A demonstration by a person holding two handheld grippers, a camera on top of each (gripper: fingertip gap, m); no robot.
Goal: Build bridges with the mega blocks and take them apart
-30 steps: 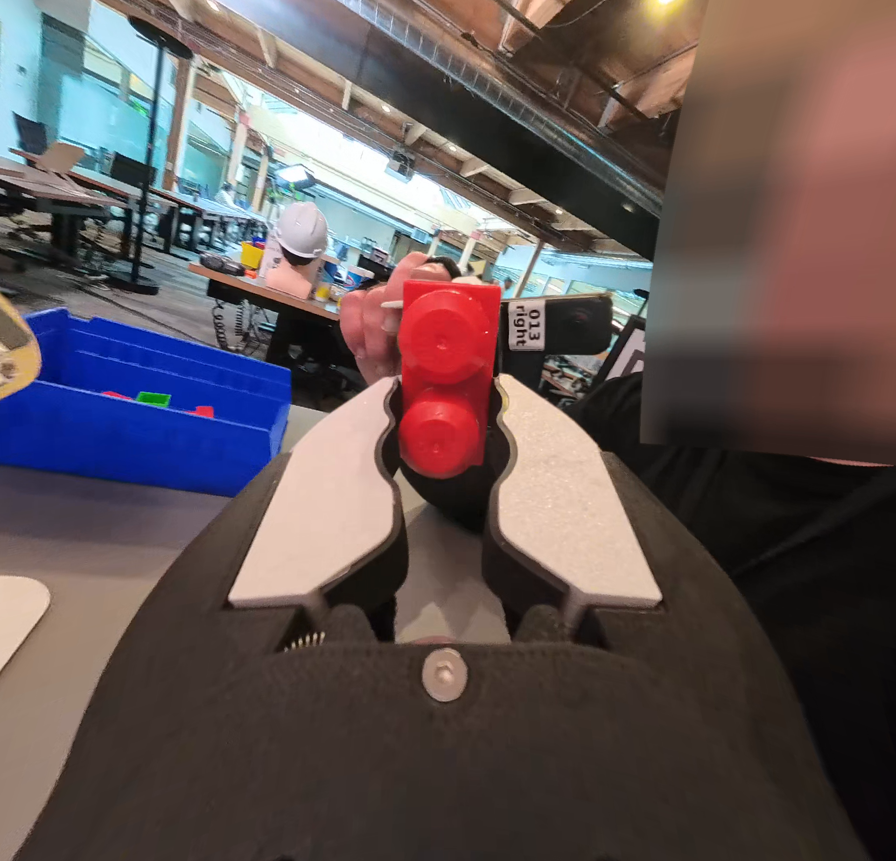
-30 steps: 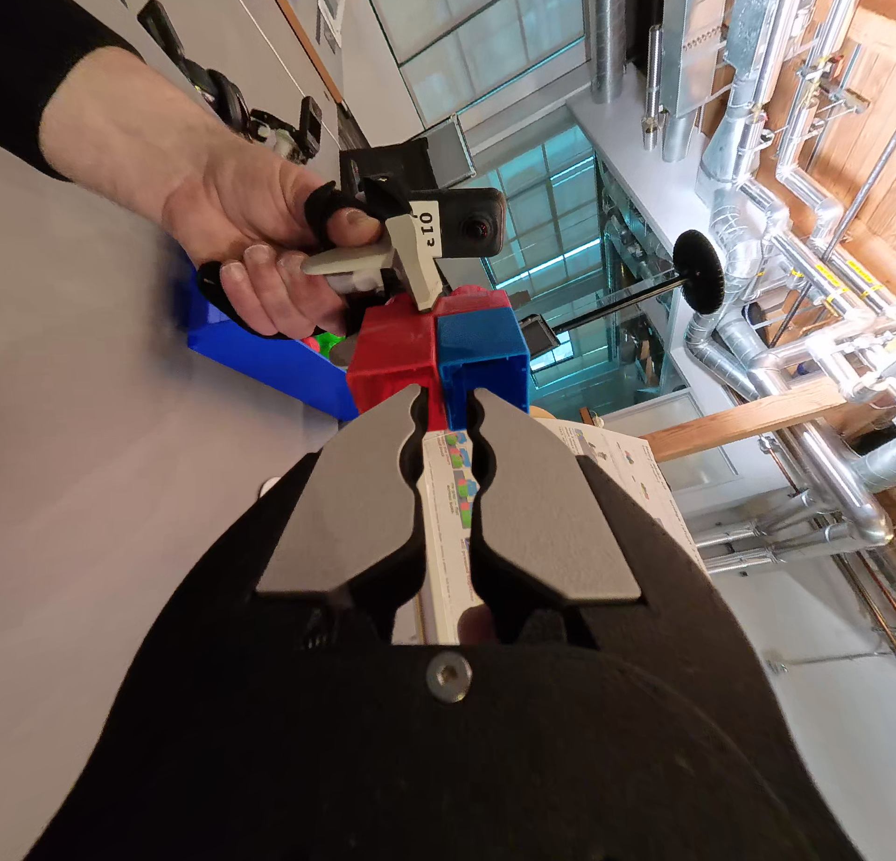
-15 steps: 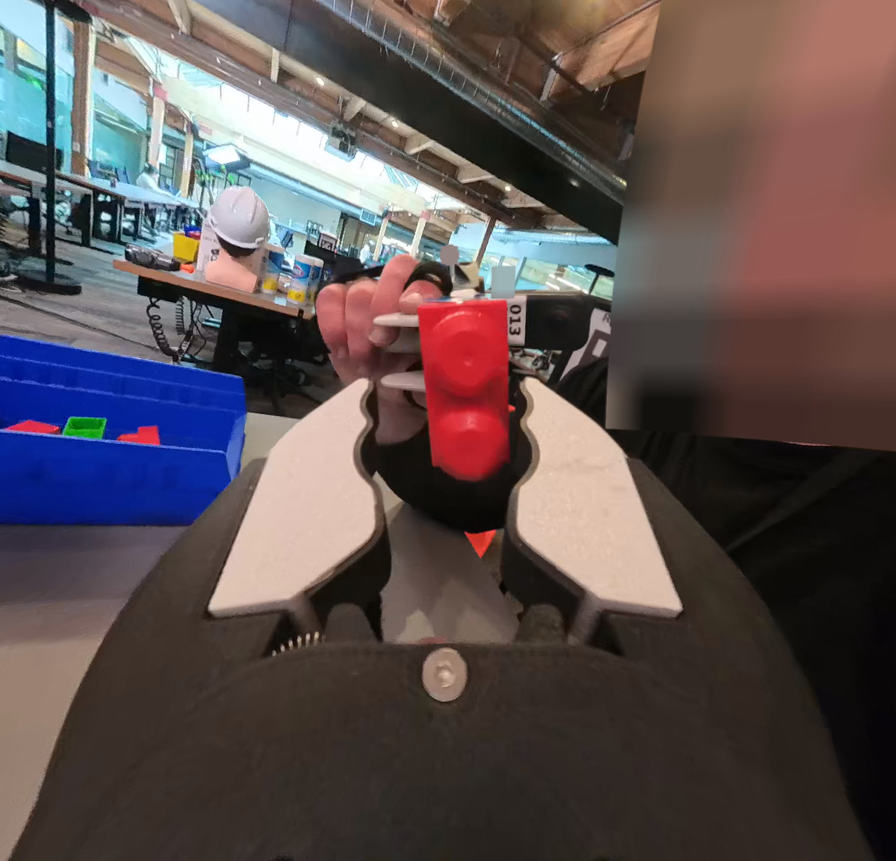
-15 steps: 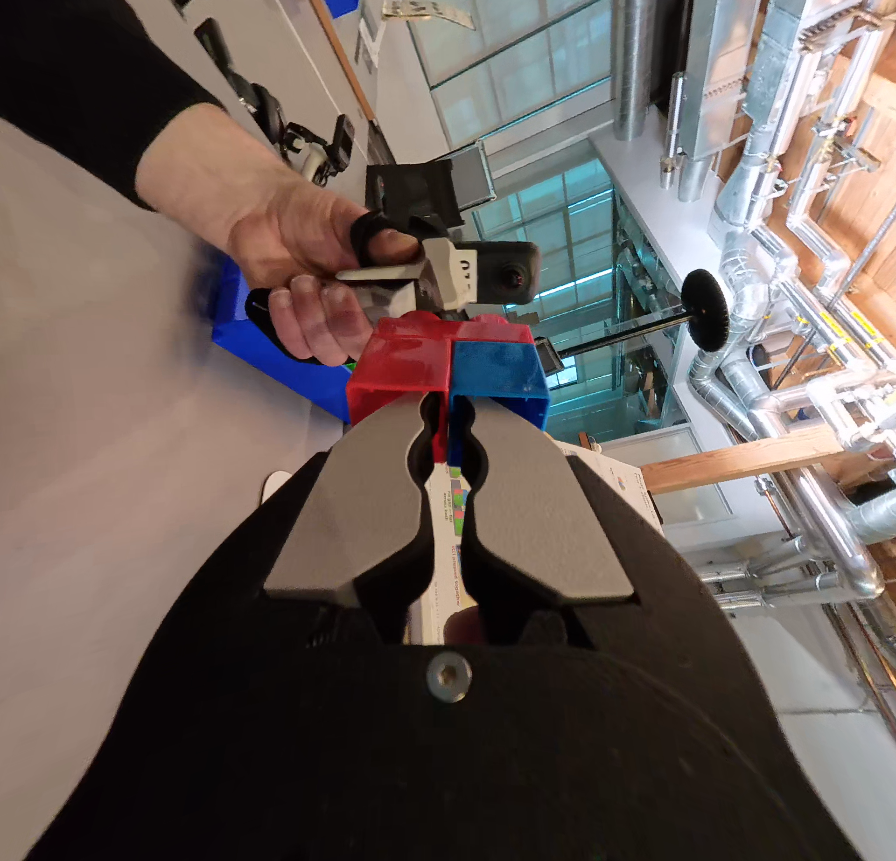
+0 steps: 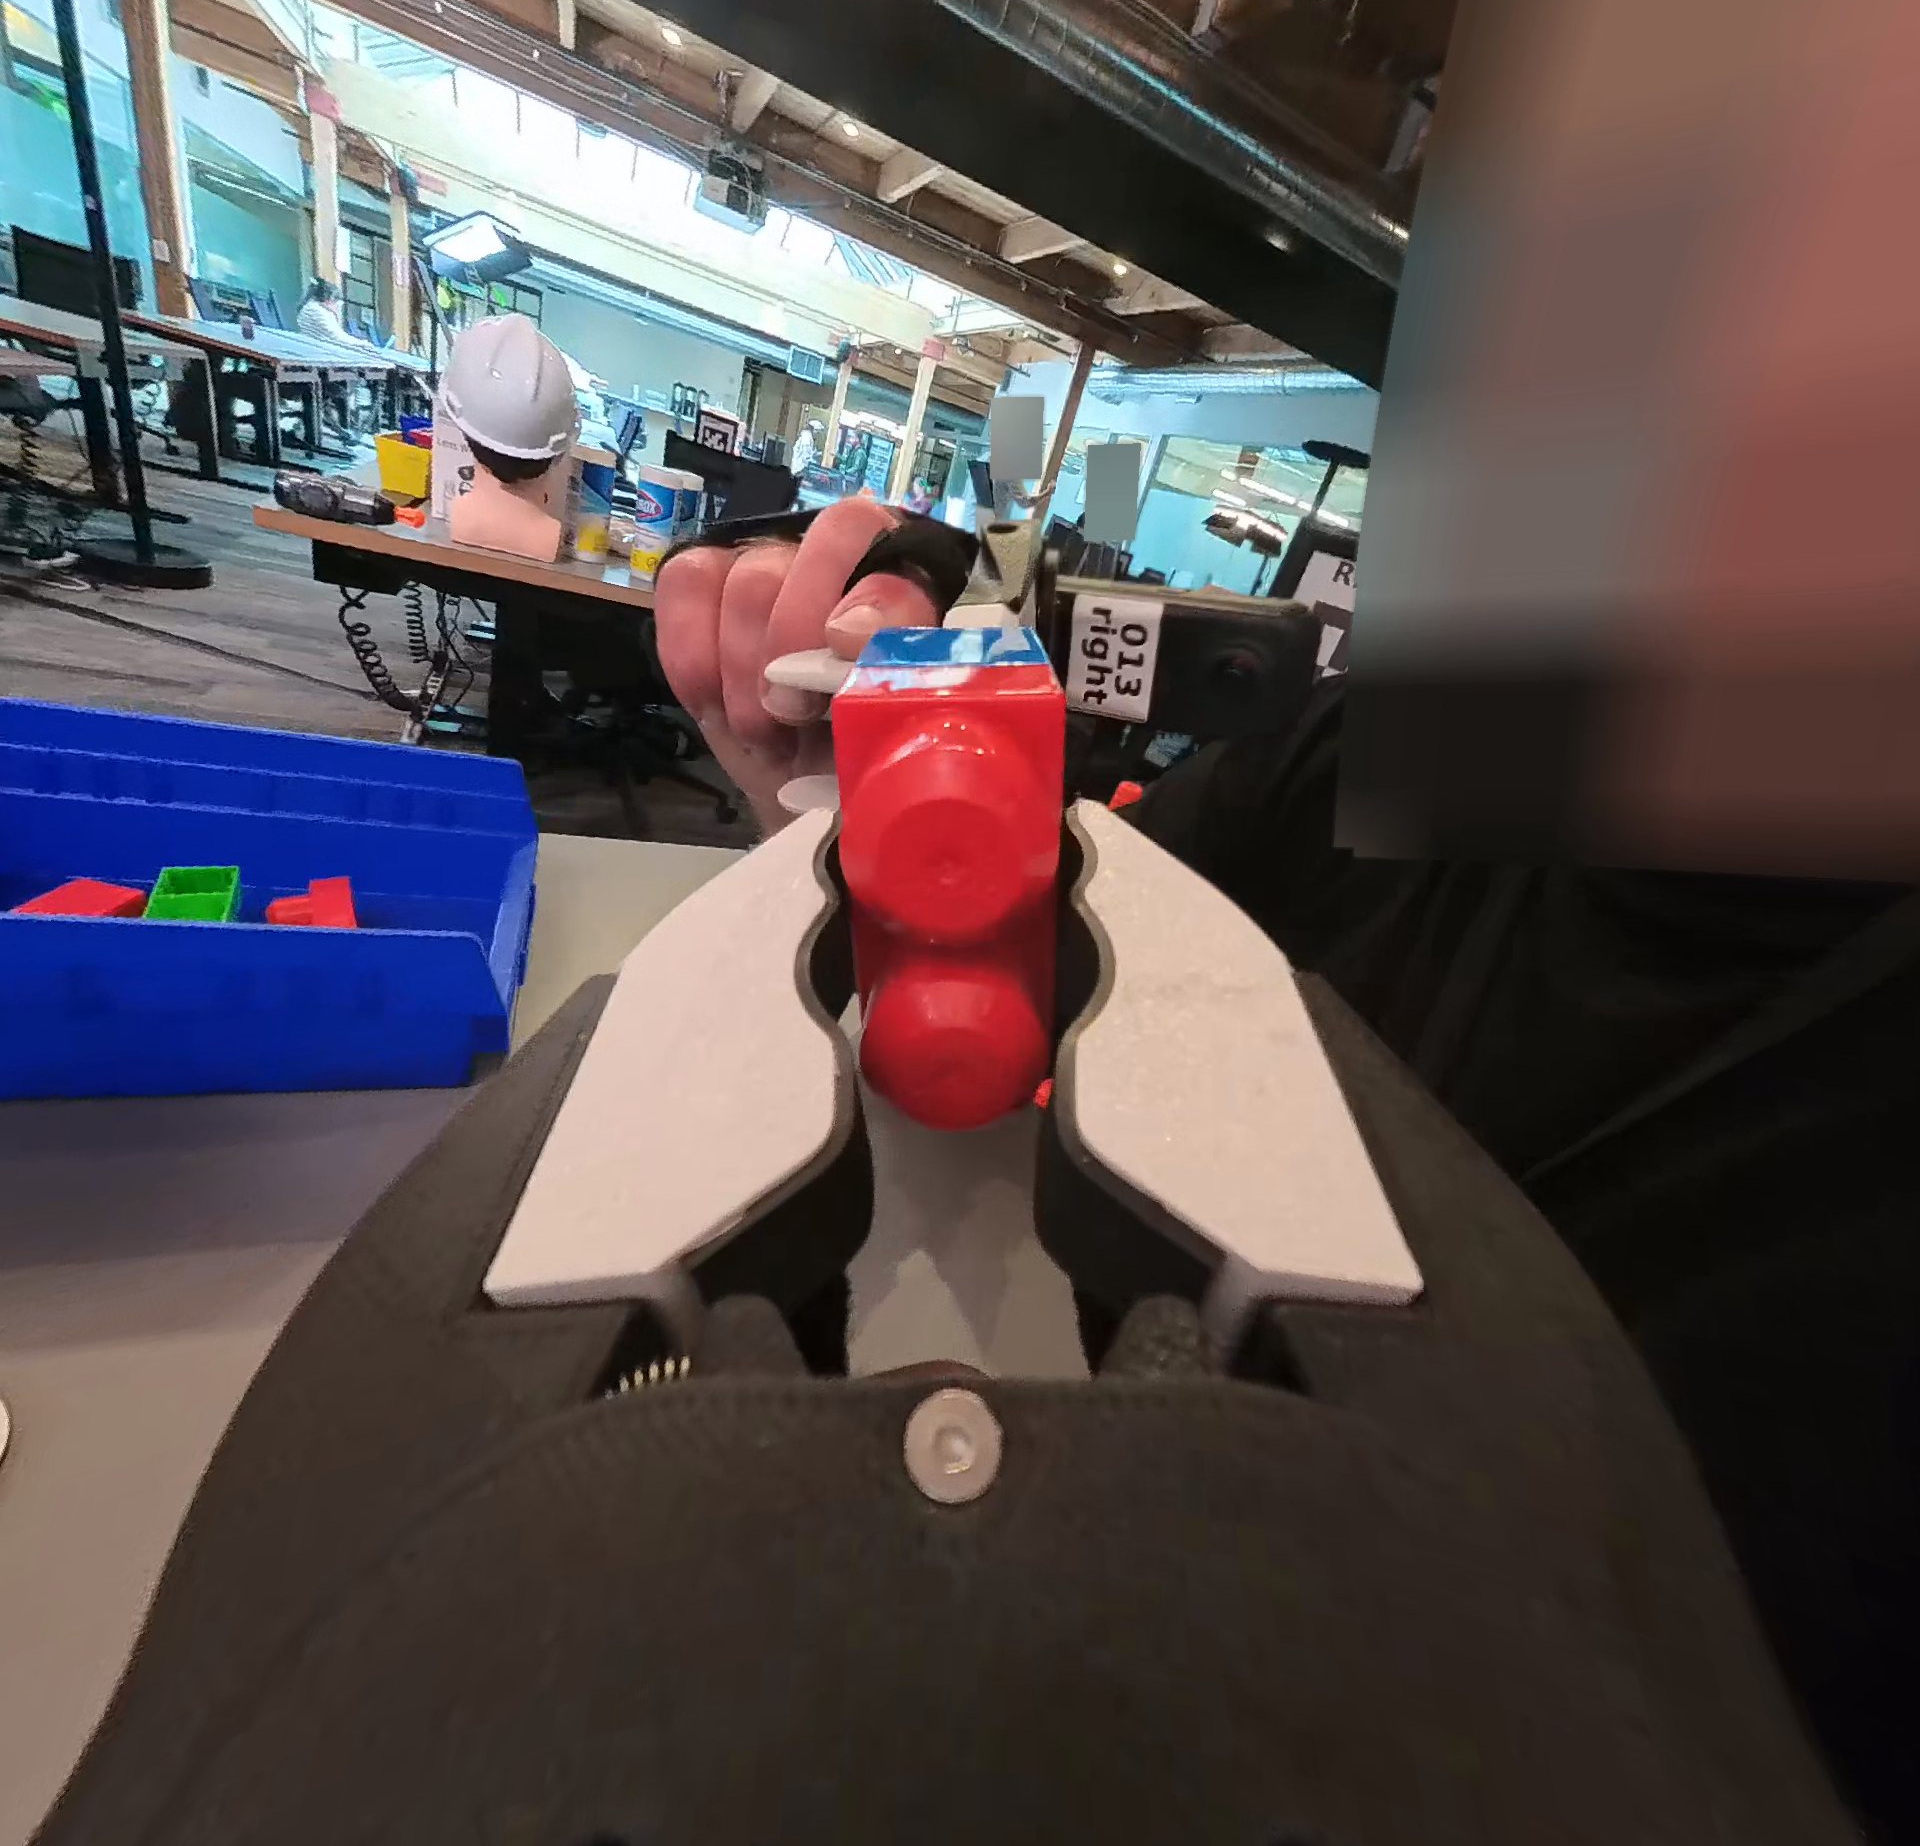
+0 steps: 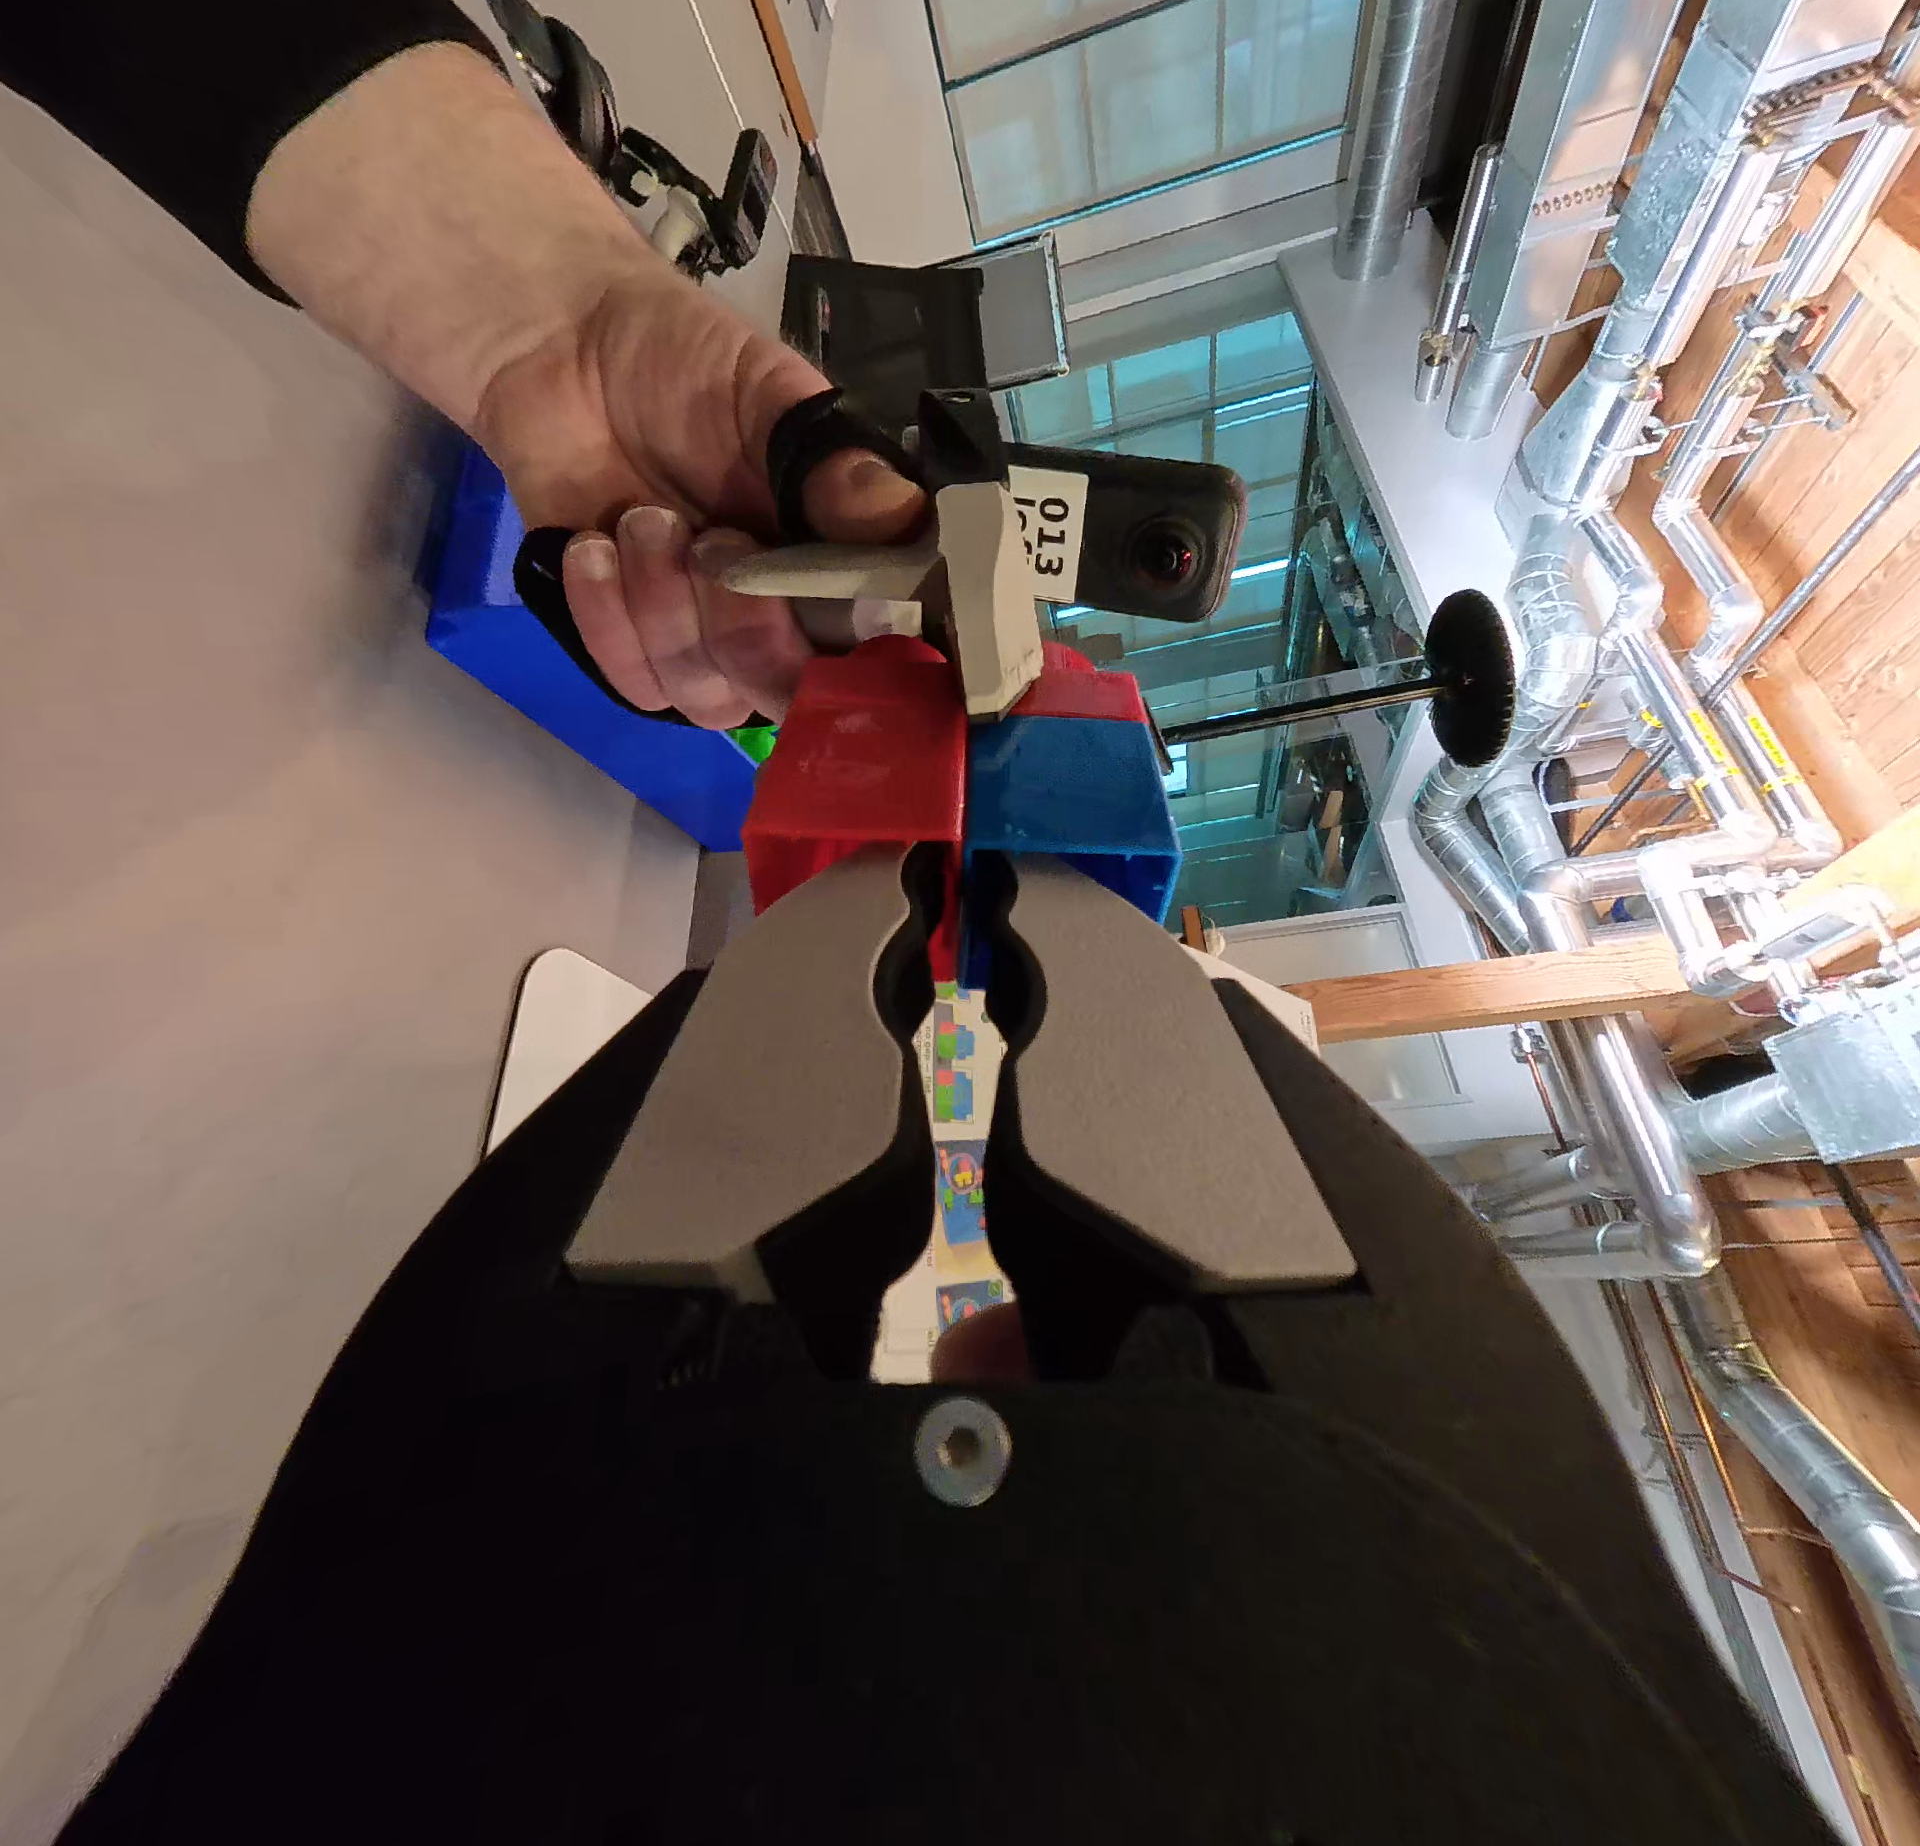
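In the left wrist view my left gripper is shut on a red two-stud block whose studs face the camera; both pads press its sides. A blue block's edge shows behind it. In the right wrist view my right gripper is shut on the adjoining walls of a red block and a blue block, which sit side by side, open ends toward me. The red two-stud block spans their far side, with a left finger on it. The whole stack is held in the air.
A blue bin with red and green blocks stands on the grey table at the left; it also shows in the right wrist view. A picture sheet and a white card lie on the table below. The person's body is close on the right. Left and right tips are no more than a few centimetres apart.
My left gripper opened off the red two-stud block half a second ago and has closed on it again. My right gripper closed tighter on the two walls and stays so.
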